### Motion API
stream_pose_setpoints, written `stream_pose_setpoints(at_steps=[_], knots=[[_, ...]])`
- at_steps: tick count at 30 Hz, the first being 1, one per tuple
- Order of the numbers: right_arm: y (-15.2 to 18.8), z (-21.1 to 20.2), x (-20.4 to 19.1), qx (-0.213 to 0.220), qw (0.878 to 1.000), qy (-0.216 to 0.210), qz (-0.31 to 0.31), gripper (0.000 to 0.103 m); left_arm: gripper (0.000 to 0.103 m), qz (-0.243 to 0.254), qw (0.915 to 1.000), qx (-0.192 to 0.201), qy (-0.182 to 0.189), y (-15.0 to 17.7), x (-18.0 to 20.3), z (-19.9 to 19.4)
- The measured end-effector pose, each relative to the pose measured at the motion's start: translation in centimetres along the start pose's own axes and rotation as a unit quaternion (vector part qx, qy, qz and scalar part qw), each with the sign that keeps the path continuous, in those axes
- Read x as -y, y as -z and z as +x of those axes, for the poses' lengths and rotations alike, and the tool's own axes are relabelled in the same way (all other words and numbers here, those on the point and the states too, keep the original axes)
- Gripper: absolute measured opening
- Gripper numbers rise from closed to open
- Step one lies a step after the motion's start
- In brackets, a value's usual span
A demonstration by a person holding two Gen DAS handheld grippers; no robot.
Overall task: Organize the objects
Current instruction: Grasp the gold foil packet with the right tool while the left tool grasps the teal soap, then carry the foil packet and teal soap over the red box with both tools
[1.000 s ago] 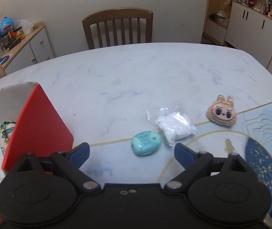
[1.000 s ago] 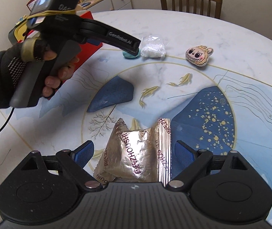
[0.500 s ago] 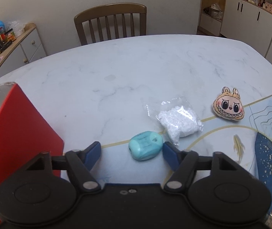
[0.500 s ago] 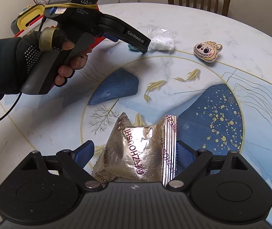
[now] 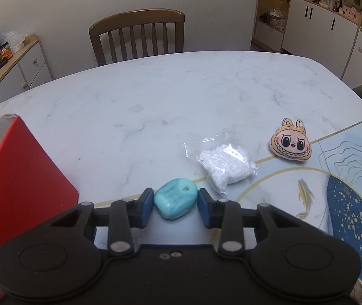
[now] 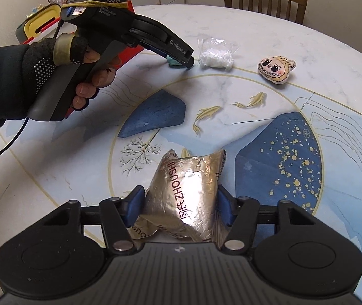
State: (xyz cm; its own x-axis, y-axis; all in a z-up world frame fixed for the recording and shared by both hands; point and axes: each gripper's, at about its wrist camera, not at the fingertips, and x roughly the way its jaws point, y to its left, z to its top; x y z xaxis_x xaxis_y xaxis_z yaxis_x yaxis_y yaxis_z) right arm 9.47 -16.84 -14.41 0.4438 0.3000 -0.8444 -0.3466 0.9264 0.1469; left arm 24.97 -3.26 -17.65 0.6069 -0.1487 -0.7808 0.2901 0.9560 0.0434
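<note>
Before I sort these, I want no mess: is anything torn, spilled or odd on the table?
Only the foil packet between the right gripper's fingers looks odd: it is crumpled and its top seems torn open. Nothing spilled; the bag of white bits looks intact.

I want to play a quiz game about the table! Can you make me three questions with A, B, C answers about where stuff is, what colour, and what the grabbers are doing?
1. What lies right next to the turquoise toy?
A. the bag of white bits
B. a banana
C. a spoon

2. What colour is the box on the left?
A. green
B. red
C. purple

3. What is the right gripper doing?
A. pointing at the ceiling
B. lifting a cup
C. closing around the shiny foil packet

Answers: 1 A, the bag sits just beside it. 2 B, its side is bright red. 3 C, both fingers press the packet's sides.
</note>
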Motion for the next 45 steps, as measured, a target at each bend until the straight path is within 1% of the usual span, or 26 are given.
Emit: stream_pose_setpoints(at_steps=[5, 11, 18, 24, 30, 35, 45], knots=[[0.2, -0.6, 0.0, 0.004, 1.0, 0.0, 0.009, 0.057, 0.036, -0.001, 1.0, 0.0, -0.001, 0.1, -0.1, -1.0], [0.1, -2.3, 0.4, 0.017, 0.999, 0.001, 0.032, 0.056, 0.036, -0.002, 1.0, 0.007, 0.003, 0.2, 0.0, -3.3], [-0.7, -5.4, 0.9, 0.049, 0.997, -0.004, 0.065, 0.057, 0.036, -0.019, 0.9995, 0.02, 0.019, -0.1, -0.5, -6.8], [-1.8, -7.7, 0.4, 0.076, 0.995, -0.007, 0.069, 0.057, 0.036, -0.028, 0.9987, 0.033, 0.027, -0.5, -0.8, -10.4], [-3.2, -9.5, -1.0, 0.103, 0.993, -0.014, 0.062, 0.057, 0.036, -0.028, 0.9984, 0.042, 0.025, -0.5, -1.5, -13.6], [-4.8, -10.4, -3.0, 0.118, 0.992, -0.023, 0.049, 0.057, 0.036, -0.035, 0.9983, 0.044, 0.018, -0.1, -2.9, -15.7], [-8.3, -10.2, -8.3, 0.132, 0.99, -0.04, 0.016, 0.057, 0.036, -0.053, 0.9973, 0.051, 0.0, 1.2, -8.0, -19.2]])
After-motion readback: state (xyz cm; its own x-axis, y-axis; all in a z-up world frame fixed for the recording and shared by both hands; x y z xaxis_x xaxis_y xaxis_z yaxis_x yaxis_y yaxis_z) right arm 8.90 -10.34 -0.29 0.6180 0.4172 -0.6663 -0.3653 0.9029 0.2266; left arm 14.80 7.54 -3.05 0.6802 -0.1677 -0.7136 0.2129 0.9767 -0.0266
